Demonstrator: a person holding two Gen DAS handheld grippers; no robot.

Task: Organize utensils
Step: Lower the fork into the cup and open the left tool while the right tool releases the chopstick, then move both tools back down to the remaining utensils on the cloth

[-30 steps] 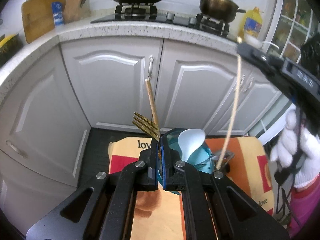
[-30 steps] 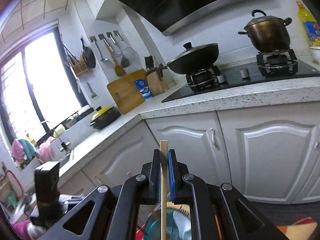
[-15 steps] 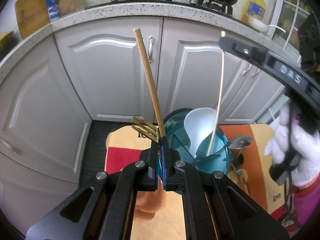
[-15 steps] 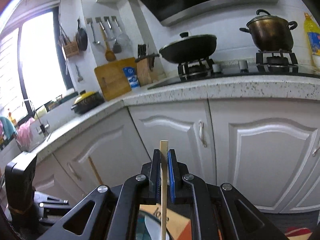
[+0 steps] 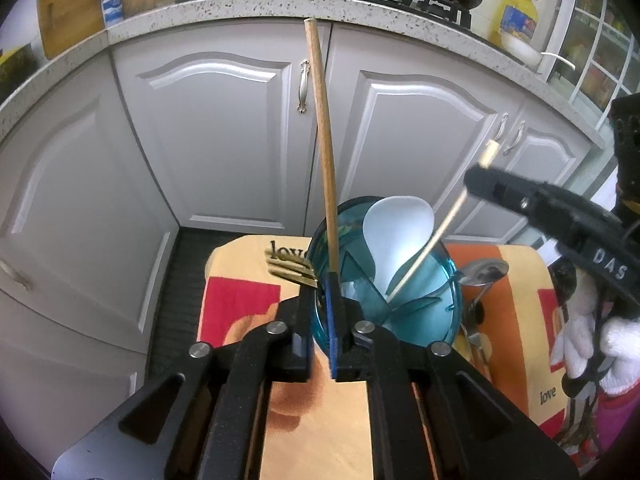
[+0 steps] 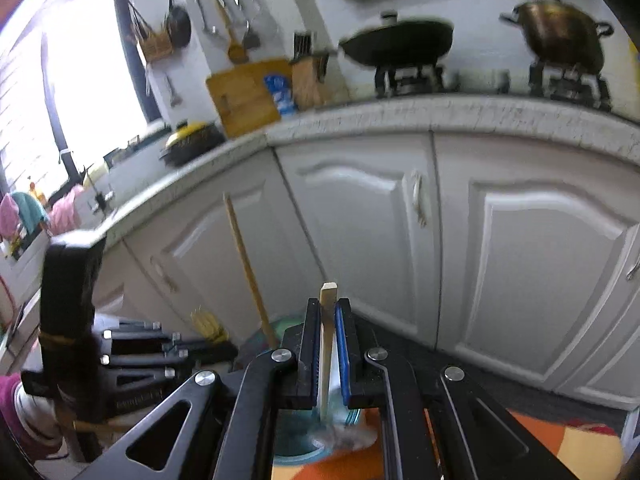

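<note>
Left wrist view. Left gripper (image 5: 320, 284) low at 6 o'clock, jaws just opened to a narrow gap, pads apparently no longer pressing. Brown chopstick (image 5: 320, 120) rising toward 12 o'clock from that gap, touching the blue pad on the right, lower end inside the blue holder (image 5: 452, 268). White spoon (image 5: 400, 224) standing in the holder at its 12 o'clock. Gold fork (image 5: 290, 270) tines-up at the rim's 9 o'clock; inside or outside the holder, impossible to tell. Metal spoon (image 5: 484, 272) lying on the cloth (image 5: 516, 280) at the holder's 3 o'clock.

Right gripper (image 6: 328, 308) clamped on the pale chopstick (image 5: 424, 252), gripped close to its upper end, tip already down among the holder's dividers.

Handling, as a judgement: chopsticks light, stiff, smooth, round enough to roll or pivot between flat pads. Best pinched near the top, as here, and lowered nearly upright. Holder probably thin hard plastic, light, easily tipped by a sideways push from a long stick. Release advisable only once the tip rests on the bottom.
</note>
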